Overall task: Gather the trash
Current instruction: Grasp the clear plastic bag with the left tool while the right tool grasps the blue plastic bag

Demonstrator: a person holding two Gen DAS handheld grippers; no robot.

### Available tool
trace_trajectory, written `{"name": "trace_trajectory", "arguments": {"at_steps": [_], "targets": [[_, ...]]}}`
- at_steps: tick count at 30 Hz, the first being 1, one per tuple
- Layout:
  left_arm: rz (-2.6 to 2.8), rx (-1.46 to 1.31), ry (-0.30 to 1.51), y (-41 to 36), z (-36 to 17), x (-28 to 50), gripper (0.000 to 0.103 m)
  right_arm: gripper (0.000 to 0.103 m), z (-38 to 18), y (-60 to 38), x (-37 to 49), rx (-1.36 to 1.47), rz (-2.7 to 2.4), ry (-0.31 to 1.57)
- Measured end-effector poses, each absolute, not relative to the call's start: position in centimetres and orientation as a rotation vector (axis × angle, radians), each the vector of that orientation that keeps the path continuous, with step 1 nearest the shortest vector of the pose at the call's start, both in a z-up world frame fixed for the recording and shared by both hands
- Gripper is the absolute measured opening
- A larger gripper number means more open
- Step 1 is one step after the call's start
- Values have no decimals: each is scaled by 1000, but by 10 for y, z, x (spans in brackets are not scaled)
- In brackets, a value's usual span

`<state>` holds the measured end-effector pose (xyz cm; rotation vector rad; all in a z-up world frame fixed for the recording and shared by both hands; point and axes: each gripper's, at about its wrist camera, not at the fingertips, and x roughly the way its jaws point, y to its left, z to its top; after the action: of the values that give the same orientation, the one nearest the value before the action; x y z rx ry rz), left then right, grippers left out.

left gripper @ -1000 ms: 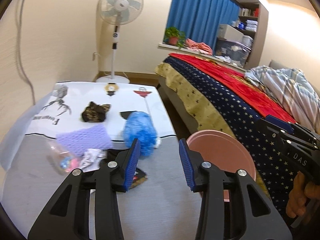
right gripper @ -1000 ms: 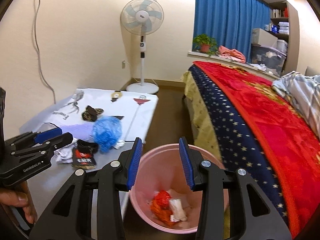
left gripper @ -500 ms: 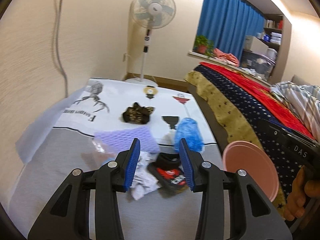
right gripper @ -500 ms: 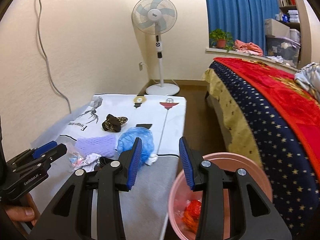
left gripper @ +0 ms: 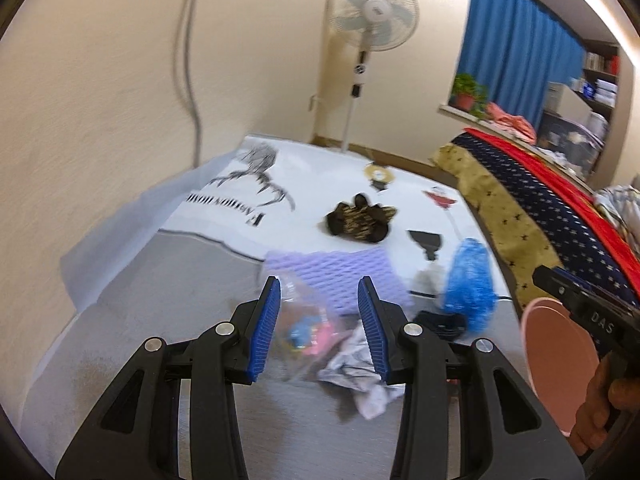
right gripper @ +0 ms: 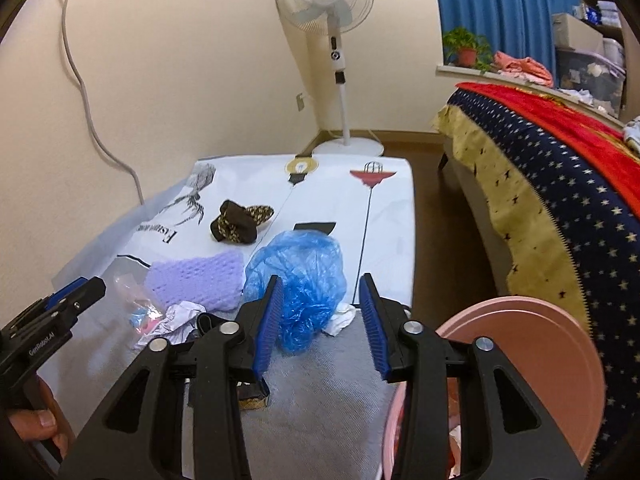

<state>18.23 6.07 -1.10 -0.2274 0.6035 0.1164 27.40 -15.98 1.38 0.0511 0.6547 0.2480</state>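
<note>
The left tongs (left gripper: 318, 320) gape wide and hold nothing, poised over a clear plastic bag (left gripper: 304, 330) with blue and pink bits inside. The right tongs (right gripper: 320, 322) are equally wide and empty, above a crumpled blue plastic bag (right gripper: 300, 276). On the worktop (right gripper: 320, 392), a purple foam net (right gripper: 196, 280) lies left of the blue bag, crumpled white paper (left gripper: 360, 368) nearer the camera. A pink trash bin (right gripper: 560, 360) stands right of the blue bag, beside the worktop.
</note>
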Motion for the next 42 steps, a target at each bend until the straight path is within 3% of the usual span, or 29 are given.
{"name": "trace_trajectory", "arguments": {"at_steps": [3,17,23,27,28,33,42], "targets": [[144,-257,630,68,-19,187,47,50,3,-154,285,57,250,686],[174,-322,707,80,-45,206,48,53,-35,-142,312,63,255,781],[140,-355,718,79,-48,211,47,36,-38,-140,314,57,264,793],[121,-370,729,79,-50,212,32,11,-38,-139,314,50,281,801],[117,-368,728,78,-50,212,28,9,-38,-138,313,45,284,800],[101,-348,709,75,-41,209,18,4,-30,-140,306,35,291,776],[88,-323,661,68,-21,199,17,4,-6,-144,286,33,290,721]]}}
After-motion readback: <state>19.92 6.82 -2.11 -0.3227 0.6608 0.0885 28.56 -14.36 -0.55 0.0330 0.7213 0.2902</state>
